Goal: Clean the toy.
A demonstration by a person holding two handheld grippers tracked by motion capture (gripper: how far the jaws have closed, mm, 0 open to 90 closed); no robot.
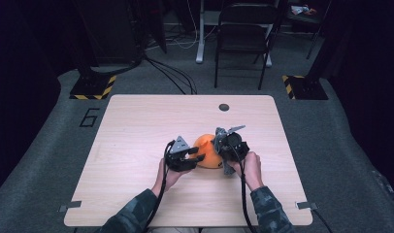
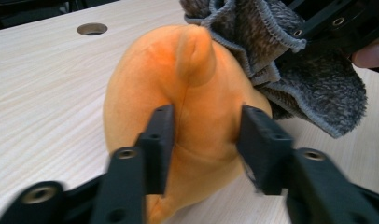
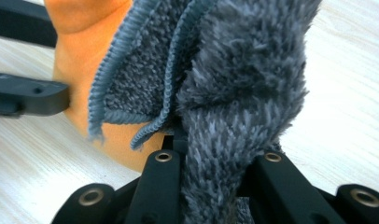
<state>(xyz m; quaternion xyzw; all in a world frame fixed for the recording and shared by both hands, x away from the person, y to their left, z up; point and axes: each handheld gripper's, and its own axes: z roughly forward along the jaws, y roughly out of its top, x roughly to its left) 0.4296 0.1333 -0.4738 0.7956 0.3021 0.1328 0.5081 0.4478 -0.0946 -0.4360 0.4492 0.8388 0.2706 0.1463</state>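
Left claw (image 2: 204, 140) straddles the orange plush (image 2: 187, 107), jaws spread a little, pads beside its flanks and hardly pressing; right claw (image 3: 215, 186) pinches a grey cloth (image 3: 234, 93) tight between its jaws, bunched against the plush's top. From the high view, the plush (image 1: 206, 150) sits near table (image 1: 137, 126) centre, left claw (image 1: 192, 156) at its nine o'clock, right claw (image 1: 223, 145) at its three. Risk, as I judge it: with the left jaws loose, a wipe could shove the plush off toward nine o'clock, or the cloth's trailing hem could snag a jaw. Count: one plush, one cloth, two claws, one table hole (image 1: 224, 107) at twelve o'clock.
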